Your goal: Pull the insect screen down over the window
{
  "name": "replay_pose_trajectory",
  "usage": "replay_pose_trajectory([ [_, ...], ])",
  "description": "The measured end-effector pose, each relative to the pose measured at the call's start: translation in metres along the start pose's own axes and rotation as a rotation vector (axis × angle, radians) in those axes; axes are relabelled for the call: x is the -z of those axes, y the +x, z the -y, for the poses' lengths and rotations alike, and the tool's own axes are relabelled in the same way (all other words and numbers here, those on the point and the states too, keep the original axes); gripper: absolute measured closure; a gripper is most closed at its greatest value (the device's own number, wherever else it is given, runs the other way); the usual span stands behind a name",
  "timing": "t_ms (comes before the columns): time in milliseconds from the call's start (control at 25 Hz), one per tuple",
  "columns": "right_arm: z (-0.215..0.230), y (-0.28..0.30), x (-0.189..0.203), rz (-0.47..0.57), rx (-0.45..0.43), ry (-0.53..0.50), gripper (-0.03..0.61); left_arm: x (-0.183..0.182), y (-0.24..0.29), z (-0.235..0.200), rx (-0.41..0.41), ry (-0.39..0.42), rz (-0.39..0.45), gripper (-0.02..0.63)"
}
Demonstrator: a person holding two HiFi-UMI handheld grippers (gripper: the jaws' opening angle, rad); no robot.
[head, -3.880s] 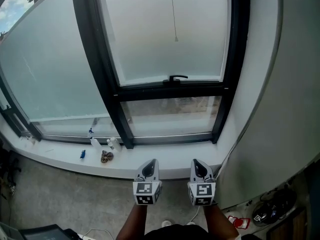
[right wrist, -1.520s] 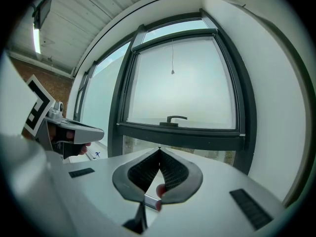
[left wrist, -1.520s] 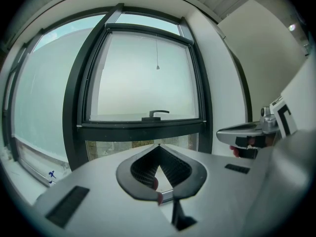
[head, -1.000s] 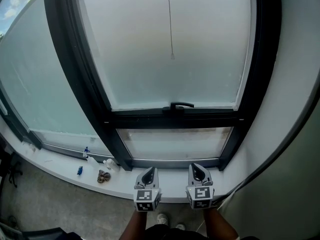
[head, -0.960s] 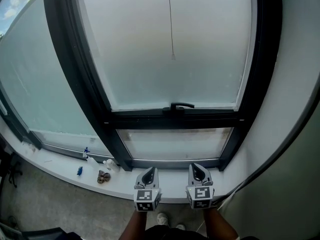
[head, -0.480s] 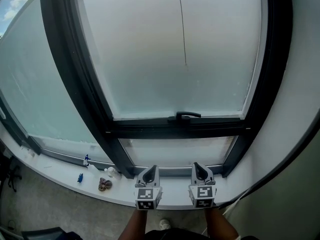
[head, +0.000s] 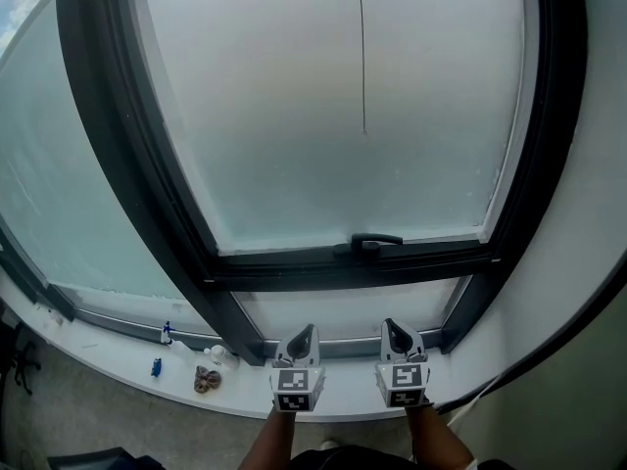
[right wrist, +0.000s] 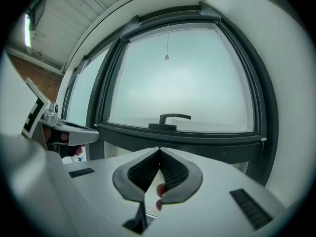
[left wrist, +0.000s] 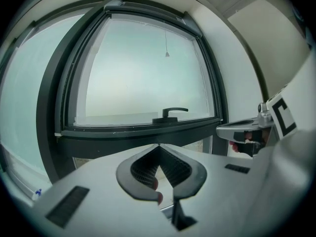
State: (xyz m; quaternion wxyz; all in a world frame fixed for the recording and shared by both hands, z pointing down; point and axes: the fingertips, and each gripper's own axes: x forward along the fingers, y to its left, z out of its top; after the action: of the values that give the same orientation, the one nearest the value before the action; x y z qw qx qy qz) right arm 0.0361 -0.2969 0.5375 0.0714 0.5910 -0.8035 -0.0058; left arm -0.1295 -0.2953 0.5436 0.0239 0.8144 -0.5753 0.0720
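Note:
A thin pull cord (head: 361, 57) hangs down the middle of the frosted pane and ends in a small bead (head: 363, 133). The bead also shows in the left gripper view (left wrist: 167, 55) and the right gripper view (right wrist: 167, 57). Its top runs out of the head view. A black window handle (head: 372, 242) sits on the lower rail of the dark frame (head: 127, 164). My left gripper (head: 305, 333) and right gripper (head: 392, 325) are side by side over the white sill (head: 127, 390), far below the bead. Both are shut and hold nothing. Both point almost level at the window.
On the sill to the left lie a small blue item (head: 156, 366), a brown clump (head: 207, 379) and a white bottle (head: 220, 354). A white wall (head: 588, 262) flanks the window on the right. A second frosted pane (head: 59, 213) lies to the left.
Both grippers have moved forward toward the window, staying shut. The pane, handle and cord now fill more of the head view. The sill has slid lower.

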Motion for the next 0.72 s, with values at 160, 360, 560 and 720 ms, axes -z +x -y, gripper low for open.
replay_pose_trajectory([
  [160, 0.0, 0.016, -0.003, -0.007, 0.016, 0.0, 0.574, -0.002, 0.018, -0.005, 0.032, 0.004, 0.006, 0.611],
  [360, 0.003, 0.032, -0.008, 0.01, 0.05, 0.002, 0.574, -0.005, 0.035, -0.014, 0.058, 0.011, 0.013, 0.611],
  [560, 0.011, 0.044, -0.012, 0.029, 0.069, 0.009, 0.574, -0.001, 0.049, -0.019, 0.066, -0.017, -0.005, 0.611],
  [720, 0.018, 0.055, -0.015, 0.053, 0.044, 0.022, 0.575, -0.013, 0.06, -0.019, 0.065, -0.059, 0.023, 0.611],
])
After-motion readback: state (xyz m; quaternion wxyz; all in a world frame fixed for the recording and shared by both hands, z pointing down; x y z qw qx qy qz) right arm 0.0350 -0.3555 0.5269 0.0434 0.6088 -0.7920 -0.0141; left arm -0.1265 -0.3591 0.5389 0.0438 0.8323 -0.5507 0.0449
